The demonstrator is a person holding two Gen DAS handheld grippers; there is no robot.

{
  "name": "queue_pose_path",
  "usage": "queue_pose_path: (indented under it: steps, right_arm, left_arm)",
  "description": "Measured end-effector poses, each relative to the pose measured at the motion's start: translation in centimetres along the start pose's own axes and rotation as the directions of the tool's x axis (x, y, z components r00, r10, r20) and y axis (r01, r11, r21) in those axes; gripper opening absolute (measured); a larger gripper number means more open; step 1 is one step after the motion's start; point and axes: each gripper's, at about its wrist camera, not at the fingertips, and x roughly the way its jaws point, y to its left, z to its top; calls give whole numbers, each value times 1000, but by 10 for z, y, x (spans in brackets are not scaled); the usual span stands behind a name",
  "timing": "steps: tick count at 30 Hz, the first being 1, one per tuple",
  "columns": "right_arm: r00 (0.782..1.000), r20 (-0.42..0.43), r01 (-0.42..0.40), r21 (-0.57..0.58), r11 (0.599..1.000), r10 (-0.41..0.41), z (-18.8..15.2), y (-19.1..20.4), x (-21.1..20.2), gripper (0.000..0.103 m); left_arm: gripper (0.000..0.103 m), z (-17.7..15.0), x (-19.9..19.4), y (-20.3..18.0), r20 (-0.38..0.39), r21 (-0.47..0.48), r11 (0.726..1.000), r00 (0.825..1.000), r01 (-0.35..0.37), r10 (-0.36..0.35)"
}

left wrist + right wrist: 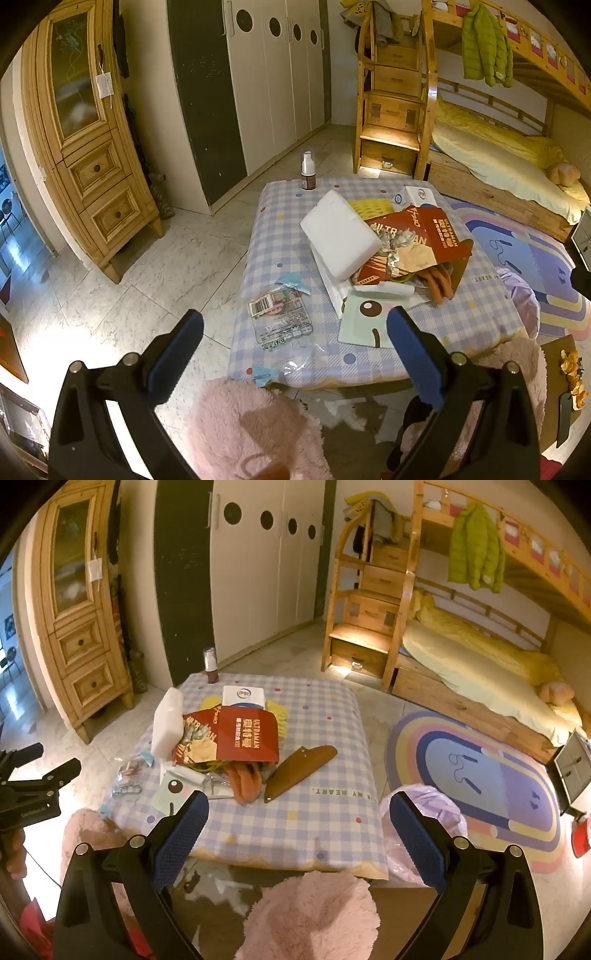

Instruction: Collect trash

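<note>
Hovering spread and empty short of the desk [295, 823], the left gripper [295, 332] and right gripper [295, 814] seem poised to collect the red packaging [243, 734] near the desk's middle.

Both wrist cameras look forward and steeply down along their own wide-spread blue-padded fingers at the low table [280, 236] [325, 716] with the checked cloth, from just above its near edge. The left view stands nearer the table's left side, taking in the wooden cabinet [85, 155] and floor to the left; the right view stands further right, taking in the rainbow rug [480, 775] and catching the left gripper [33, 775] at its left edge. They share the tabletop litter around the red Ultraman box [424, 236] [247, 734], the white wardrobe [273, 74] [258, 572] and the bunk bed [498, 147] [480, 653] behind the table.
</note>
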Motion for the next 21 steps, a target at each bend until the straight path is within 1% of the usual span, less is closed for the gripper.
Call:
queue_pose_path:
  steps: [21]
  right_arm:
    - [1000, 6, -12, 6, 1000, 12, 1, 1, -3, 97]
  left_arm:
    - [96, 2, 0, 1, 0, 0, 1000, 1000, 1, -1]
